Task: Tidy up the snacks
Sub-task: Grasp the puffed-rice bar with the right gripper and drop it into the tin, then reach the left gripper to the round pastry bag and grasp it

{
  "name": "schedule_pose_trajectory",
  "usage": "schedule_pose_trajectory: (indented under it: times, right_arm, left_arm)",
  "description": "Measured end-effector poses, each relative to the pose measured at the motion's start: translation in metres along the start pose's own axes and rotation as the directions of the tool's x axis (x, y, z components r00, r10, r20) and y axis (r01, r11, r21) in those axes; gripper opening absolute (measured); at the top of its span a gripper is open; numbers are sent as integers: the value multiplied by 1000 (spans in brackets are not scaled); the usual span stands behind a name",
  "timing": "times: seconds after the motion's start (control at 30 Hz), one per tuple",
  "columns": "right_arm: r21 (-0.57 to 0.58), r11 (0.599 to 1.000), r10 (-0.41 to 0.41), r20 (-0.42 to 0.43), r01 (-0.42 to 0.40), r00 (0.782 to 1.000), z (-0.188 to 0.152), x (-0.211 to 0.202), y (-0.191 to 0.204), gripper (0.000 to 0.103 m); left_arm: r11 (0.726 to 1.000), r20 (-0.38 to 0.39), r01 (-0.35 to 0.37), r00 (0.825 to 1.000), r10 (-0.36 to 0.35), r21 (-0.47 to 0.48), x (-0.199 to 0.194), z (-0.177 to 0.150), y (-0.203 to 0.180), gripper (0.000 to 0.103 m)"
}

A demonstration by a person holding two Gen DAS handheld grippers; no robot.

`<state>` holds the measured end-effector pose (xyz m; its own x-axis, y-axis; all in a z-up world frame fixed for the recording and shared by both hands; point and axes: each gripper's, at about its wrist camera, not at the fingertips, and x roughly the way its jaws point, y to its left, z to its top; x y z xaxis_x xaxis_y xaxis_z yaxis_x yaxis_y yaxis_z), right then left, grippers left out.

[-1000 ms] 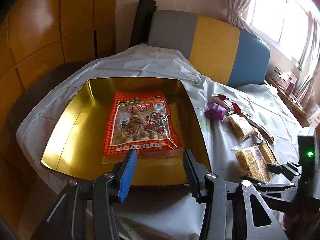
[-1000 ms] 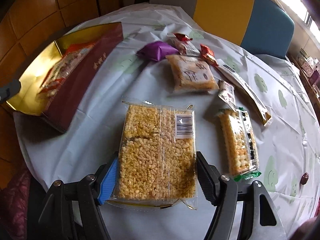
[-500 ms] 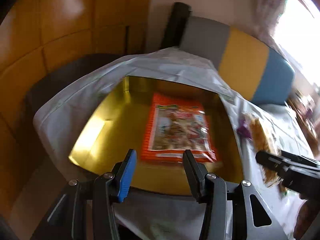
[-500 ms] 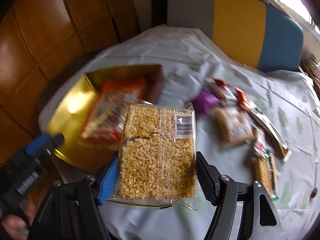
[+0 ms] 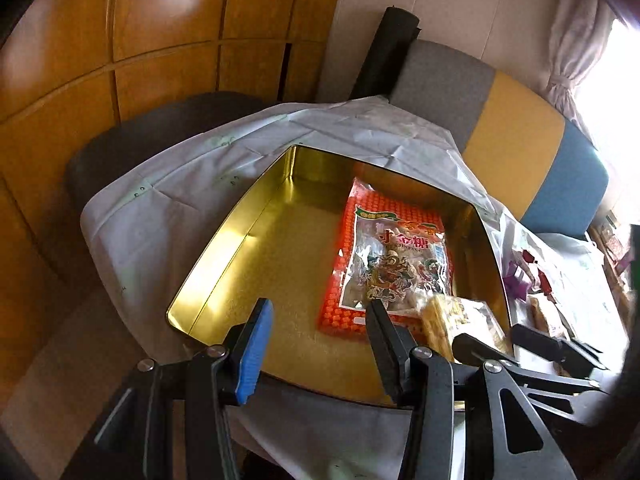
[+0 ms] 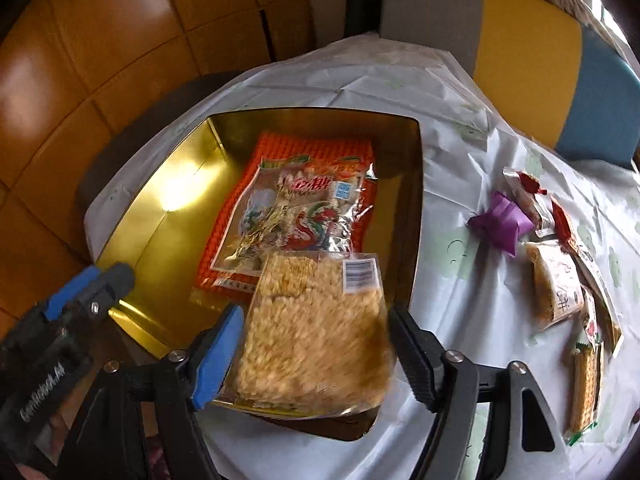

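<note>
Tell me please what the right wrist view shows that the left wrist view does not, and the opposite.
Only the right wrist view shows the barcode label on the puffed rice pack lying between the right gripper's opening jaws, and the corn-coloured bar at the table's right edge. Only the left wrist view shows the curtain and the left gripper's open jaws with nothing between them. Both show the gold tin, the orange snack bag in it and the purple candy.
</note>
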<state>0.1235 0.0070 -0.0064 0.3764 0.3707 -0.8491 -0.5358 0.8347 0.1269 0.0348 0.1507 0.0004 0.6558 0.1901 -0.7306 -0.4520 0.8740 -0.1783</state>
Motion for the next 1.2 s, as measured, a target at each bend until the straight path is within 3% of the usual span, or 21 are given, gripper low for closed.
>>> schedule_pose_trajectory:
  times: [0.3,0.73,1.2]
  right_arm:
    - [11,999,-43,72,42,997,-10,-25,-6,80]
    - [89,990,-120,154,107,981,-38,-65,-44,80]
    - [146,959,-263,128,244,956,-70,-87,-123,80]
  left_arm:
    - [998,22,1,1000,-3,68,-2,-4,-16,49]
    - [983,45,36,998,-45,179,-19,-15,-48,49]
    - [952,23,81,995,-92,296,-28,-31,-87,51]
